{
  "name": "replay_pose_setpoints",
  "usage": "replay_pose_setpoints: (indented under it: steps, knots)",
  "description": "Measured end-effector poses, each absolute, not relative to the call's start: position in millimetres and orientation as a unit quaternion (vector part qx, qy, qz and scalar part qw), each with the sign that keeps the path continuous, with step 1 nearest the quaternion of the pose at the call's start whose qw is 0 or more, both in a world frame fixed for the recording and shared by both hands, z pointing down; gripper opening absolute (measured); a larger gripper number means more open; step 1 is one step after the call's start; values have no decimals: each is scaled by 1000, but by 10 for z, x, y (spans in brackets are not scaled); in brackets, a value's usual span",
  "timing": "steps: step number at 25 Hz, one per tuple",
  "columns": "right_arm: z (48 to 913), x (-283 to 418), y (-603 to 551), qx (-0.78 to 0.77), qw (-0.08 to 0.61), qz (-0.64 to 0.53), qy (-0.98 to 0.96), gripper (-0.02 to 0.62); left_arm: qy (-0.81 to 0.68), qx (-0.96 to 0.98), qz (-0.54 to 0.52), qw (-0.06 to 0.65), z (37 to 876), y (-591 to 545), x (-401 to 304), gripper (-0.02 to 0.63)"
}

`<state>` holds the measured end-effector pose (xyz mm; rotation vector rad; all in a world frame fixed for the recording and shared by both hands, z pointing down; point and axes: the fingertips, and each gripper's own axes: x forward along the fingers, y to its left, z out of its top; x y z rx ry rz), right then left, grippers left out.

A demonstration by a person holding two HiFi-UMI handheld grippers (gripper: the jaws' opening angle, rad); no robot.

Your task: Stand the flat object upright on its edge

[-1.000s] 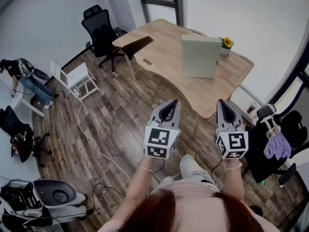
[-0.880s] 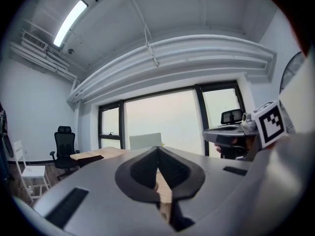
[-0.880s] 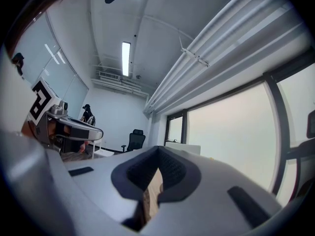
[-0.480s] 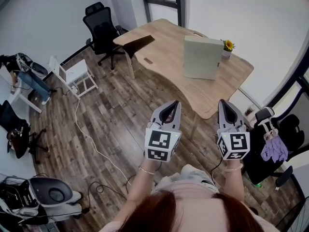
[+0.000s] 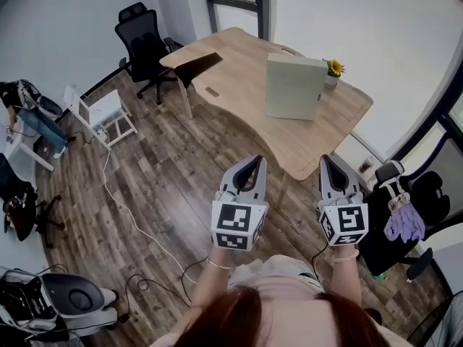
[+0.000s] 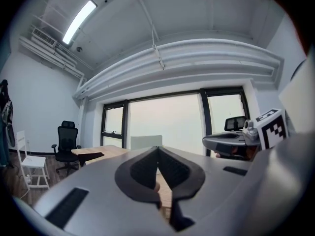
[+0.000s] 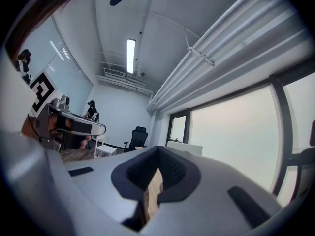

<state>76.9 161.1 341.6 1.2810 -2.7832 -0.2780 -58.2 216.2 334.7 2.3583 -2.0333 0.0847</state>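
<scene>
Status check: pale flat board [image 5: 293, 87] looks already upright on its edge on the wooden desk [image 5: 235, 85], toward the far right side, near a small potted yellow flower [image 5: 333, 71]. Left gripper view shows it the same way, a pale upright rectangle on the desk top. Can't tell whether it's free-standing or leaning on something behind it; nothing visibly props it. My left gripper [image 5: 252, 162] is pressed together, nothing between the jaws. Right gripper [image 5: 330, 160] likewise closed and empty. Both are held level in front of me over the wood floor [image 5: 166, 179], well apart from the desk and the board. My read: the standing step is done, and what's left is at most confirming it holds. If it tips, I'd have to walk in and reset it. Dark flat item [image 5: 197, 62] at the desk's left corner, neither gripper near it, not sure what it is
</scene>
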Motion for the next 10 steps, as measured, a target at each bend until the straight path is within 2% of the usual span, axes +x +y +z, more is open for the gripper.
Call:
replay_pose_setpoints:
  steps: [10]
  knots:
    - [3444, 805, 1569, 407, 28, -88, -909, 0, -645, 763, 26, 23, 3378, 2038, -447, 11]
